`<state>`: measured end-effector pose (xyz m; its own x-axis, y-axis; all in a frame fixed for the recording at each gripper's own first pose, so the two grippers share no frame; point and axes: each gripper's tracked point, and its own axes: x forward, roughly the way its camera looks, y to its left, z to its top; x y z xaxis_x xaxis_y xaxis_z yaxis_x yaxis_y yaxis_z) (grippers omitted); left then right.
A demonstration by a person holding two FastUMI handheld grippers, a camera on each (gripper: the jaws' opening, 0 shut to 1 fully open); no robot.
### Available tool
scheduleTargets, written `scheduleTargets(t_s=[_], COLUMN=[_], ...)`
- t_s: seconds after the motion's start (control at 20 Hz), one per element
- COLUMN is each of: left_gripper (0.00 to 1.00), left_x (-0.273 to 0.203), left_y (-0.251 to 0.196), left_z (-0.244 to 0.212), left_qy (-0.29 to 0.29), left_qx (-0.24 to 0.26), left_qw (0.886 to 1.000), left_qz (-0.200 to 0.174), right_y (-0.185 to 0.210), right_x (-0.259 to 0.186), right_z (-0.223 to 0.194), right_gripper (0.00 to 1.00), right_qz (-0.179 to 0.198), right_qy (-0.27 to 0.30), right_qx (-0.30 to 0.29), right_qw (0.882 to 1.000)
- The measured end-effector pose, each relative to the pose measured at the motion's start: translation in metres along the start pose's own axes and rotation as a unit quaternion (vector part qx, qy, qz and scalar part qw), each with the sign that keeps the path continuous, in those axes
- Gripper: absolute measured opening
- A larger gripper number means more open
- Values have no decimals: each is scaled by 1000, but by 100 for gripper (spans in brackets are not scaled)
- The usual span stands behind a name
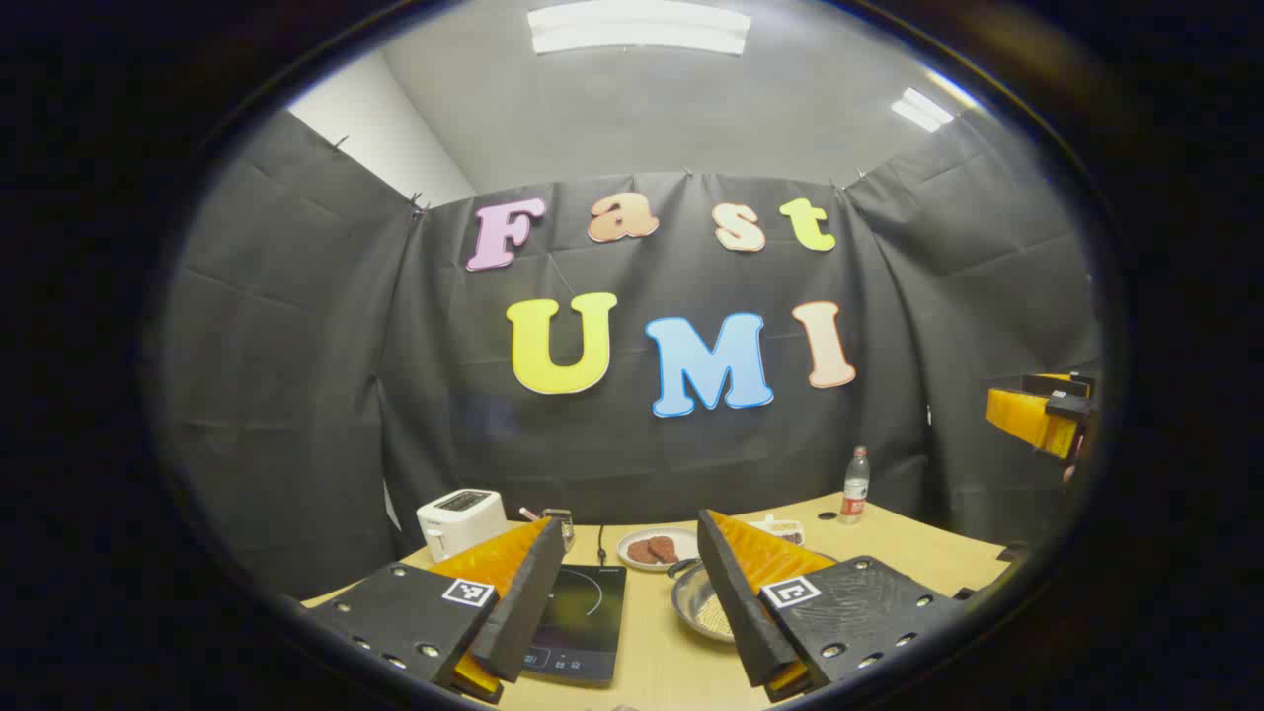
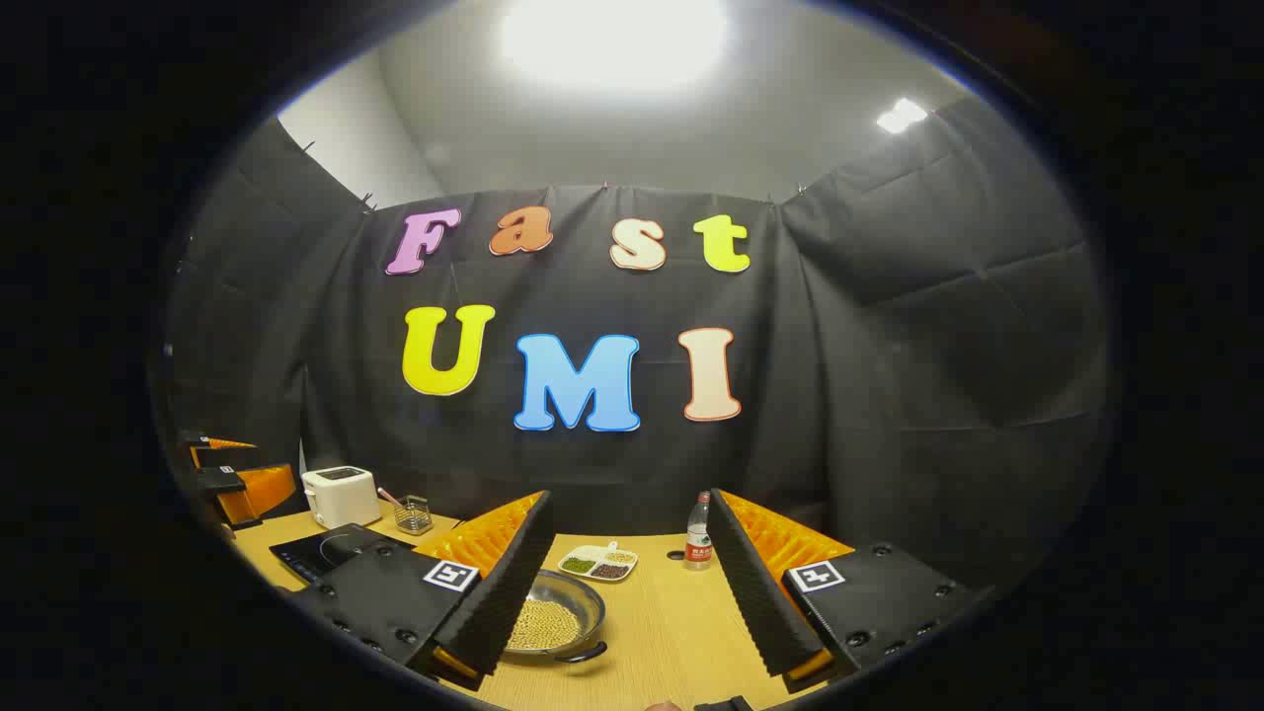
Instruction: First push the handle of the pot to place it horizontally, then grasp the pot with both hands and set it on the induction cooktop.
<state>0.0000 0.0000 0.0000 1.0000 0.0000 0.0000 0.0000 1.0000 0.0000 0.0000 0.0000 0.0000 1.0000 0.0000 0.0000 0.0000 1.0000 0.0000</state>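
1. Metal pot (image 2: pixel 553 620), shallow and wide, sits on the table (image 2: pixel 681 632) just right of the cooktop (image 1: pixel 578 617), filled with small pale grains.
2. Expect it to be stiff and smooth, so your fingers may slip on the rim; the grains add weight and would spill if you tilt it.
3. Your left gripper (image 1: pixel 617 607) hangs above the table with its jaws spread wide and nothing between them. The cooktop shows through the gap and the pot lies by its right finger.
4. Your right gripper (image 2: pixel 632 592) is likewise wide apart and holds nothing, with the pot under its left finger.
5. A dark handle (image 2: pixel 578 653) curves along the pot's near edge in the right gripper view. Another dark piece shows at the far rim in the left gripper view; whether it is a second handle, you cannot tell.
6. Push low on the handle so the pot turns rather than slides.
7. For the lift, take opposite sides of the rim and keep it level.
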Motion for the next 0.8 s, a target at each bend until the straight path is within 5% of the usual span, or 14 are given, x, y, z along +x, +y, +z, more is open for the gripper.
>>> scheduleTargets(t_s=[0.8], left_gripper=[82], left_x=[-2], left_y=[7], left_z=[1], left_qy=[5], left_qx=[2], left_qw=[1000], left_qz=[26], right_y=[-4], right_x=[8], right_z=[-9], right_gripper=[98], right_qz=[6], right_qy=[16], right_qx=[-6], right_qw=[1000])
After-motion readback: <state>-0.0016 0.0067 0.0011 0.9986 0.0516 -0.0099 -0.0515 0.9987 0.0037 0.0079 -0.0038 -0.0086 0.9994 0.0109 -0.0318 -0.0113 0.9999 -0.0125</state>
